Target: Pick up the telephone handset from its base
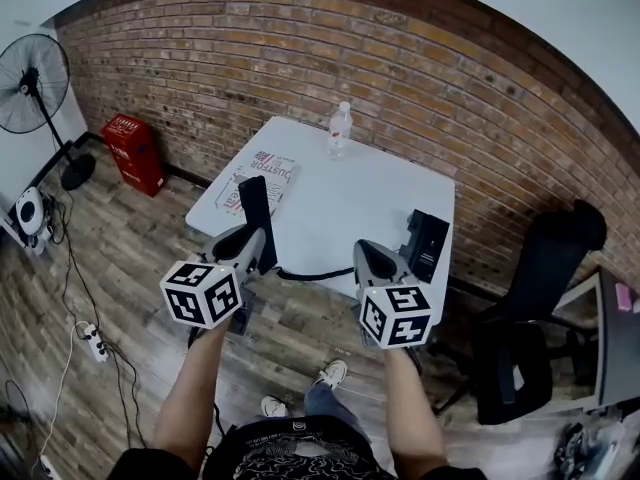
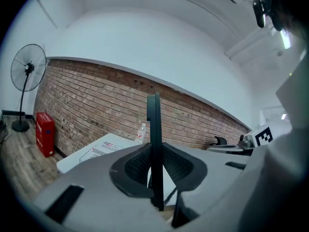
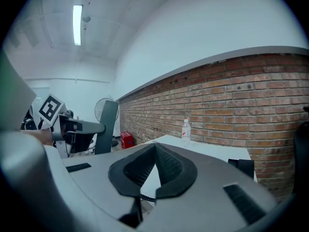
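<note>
The black telephone handset [image 1: 254, 206] stands upright off the table, with my left gripper [image 1: 258, 244] shut on its lower part. In the left gripper view the handset [image 2: 154, 129] shows edge-on, pinched between the two pads. A black coiled cord [image 1: 315, 274] runs from it to the black phone base [image 1: 426, 242], which sits at the white table's [image 1: 330, 203] near right corner. My right gripper [image 1: 372, 254] hovers just left of the base, shut, with nothing in it. In the right gripper view its pads [image 3: 166, 166] touch, and the base [image 3: 244, 167] lies to the right.
A water bottle [image 1: 339, 129] stands at the table's far edge and a printed flat box [image 1: 258, 180] lies at its left. A black office chair [image 1: 540, 298] is to the right. A red box [image 1: 135, 153], a fan [image 1: 30, 83] and a power strip [image 1: 92, 340] are at the left.
</note>
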`<state>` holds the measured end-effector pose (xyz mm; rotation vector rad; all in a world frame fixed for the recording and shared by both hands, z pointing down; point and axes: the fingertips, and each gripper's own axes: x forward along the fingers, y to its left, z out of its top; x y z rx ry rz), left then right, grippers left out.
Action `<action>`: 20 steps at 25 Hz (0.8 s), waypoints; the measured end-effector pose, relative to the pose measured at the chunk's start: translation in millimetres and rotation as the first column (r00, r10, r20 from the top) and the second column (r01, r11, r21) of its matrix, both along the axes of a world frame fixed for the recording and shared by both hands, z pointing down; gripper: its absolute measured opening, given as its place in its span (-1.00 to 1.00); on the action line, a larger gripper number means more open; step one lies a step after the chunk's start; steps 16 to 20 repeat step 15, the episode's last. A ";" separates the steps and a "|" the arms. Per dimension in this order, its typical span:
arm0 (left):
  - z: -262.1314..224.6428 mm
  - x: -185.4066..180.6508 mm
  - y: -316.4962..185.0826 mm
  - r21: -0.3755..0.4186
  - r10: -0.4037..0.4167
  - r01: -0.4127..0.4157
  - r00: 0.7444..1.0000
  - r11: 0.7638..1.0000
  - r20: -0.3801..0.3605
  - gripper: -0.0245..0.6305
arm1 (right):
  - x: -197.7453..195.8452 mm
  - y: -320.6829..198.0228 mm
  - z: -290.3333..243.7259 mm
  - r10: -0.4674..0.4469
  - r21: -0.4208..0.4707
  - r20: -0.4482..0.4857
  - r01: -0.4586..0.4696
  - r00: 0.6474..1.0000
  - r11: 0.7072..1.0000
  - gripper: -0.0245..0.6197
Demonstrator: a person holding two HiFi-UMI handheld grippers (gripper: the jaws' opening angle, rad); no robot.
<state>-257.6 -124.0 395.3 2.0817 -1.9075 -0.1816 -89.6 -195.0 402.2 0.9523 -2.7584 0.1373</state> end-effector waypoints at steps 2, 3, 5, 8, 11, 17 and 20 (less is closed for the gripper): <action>1.4 3.8 1.5 -0.004 -0.002 0.002 1.000 1.000 0.015 -0.70 | 3.8 2.6 -0.1 0.006 0.001 0.002 -0.006 1.000 1.000 -0.93; 1.5 5.5 1.4 -0.005 -0.004 0.004 1.000 1.000 0.022 -0.70 | 5.7 3.2 -0.7 0.009 0.002 0.003 -0.009 1.000 1.000 -0.93; 0.5 8.5 0.4 -0.007 -0.007 0.007 0.999 1.000 0.040 -0.70 | 9.1 3.4 -2.5 0.012 0.004 0.005 -0.012 1.000 1.000 -0.92; -0.7 11.3 -1.1 -0.007 -0.009 0.009 0.998 1.000 0.061 -0.70 | 12.8 2.7 -3.0 0.017 0.003 0.005 -0.017 1.000 1.000 -0.92; 0.8 13.4 -3.8 -0.009 -0.008 0.008 0.998 1.000 0.068 -0.70 | 15.0 0.8 -2.1 0.018 0.004 0.004 -0.018 1.000 1.000 -0.93; 4.1 18.0 -7.5 -0.014 -0.001 0.002 0.997 1.000 0.076 -0.70 | 17.7 -1.2 -1.3 0.019 0.006 0.006 -0.019 1.000 1.000 -0.93; 4.1 18.0 -7.5 -0.014 -0.001 0.002 0.997 1.000 0.076 -0.70 | 17.7 -1.2 -1.3 0.019 0.006 0.006 -0.019 1.000 1.000 -0.93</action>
